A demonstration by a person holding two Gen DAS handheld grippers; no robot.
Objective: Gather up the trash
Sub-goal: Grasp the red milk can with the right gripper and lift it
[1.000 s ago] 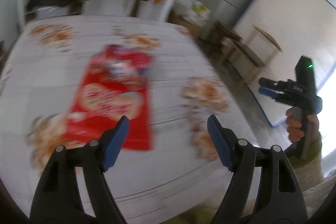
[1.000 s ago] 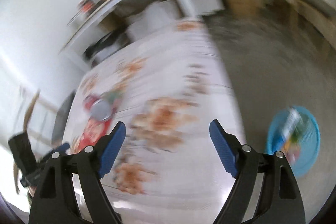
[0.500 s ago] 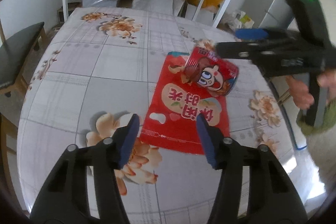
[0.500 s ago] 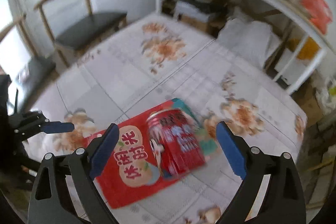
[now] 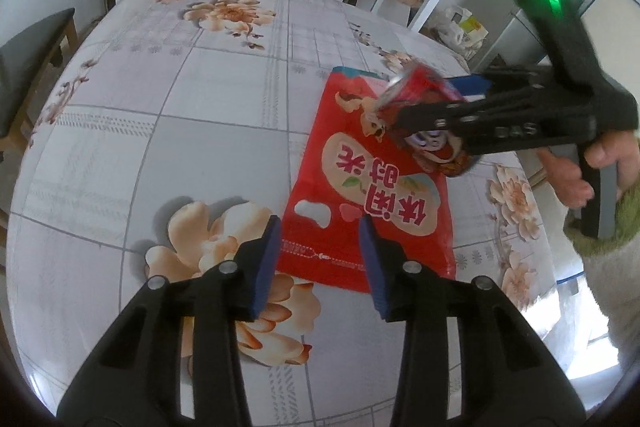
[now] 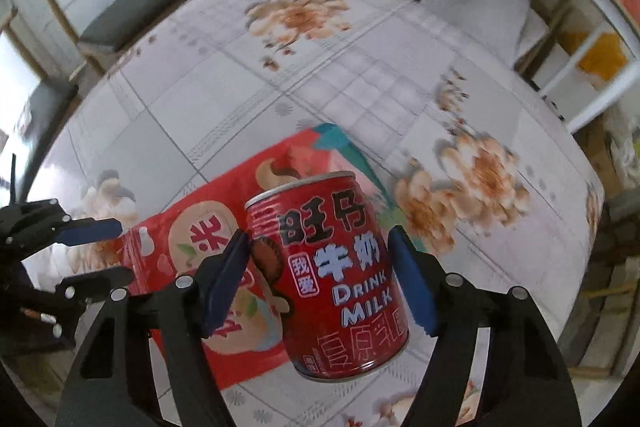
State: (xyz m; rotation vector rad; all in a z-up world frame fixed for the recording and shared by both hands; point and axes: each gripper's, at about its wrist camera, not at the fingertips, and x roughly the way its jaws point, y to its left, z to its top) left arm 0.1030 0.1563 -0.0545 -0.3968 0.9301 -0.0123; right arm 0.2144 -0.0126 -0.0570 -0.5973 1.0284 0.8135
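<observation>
Closing, both hand-held grippers stand unclenched: right [image 6: 318, 279] straddling the can [image 6: 336, 275], left [image 5: 320, 259] over the red packet [image 5: 372, 195].

The can [image 6: 340, 275] is showing glossy printed metal with a bare silvery rim. The snack pouch [image 5: 372, 195] is gleaming like smooth plastic film. The tablecloth [image 5: 180, 115] is looking slick and faintly shiny, printed with flowers. Both grippers are appearing as matt black plastic with blue pads [image 6: 412, 287]. A fuzzy sleeve cuff [image 5: 612, 227] is looking like soft cloth.
</observation>
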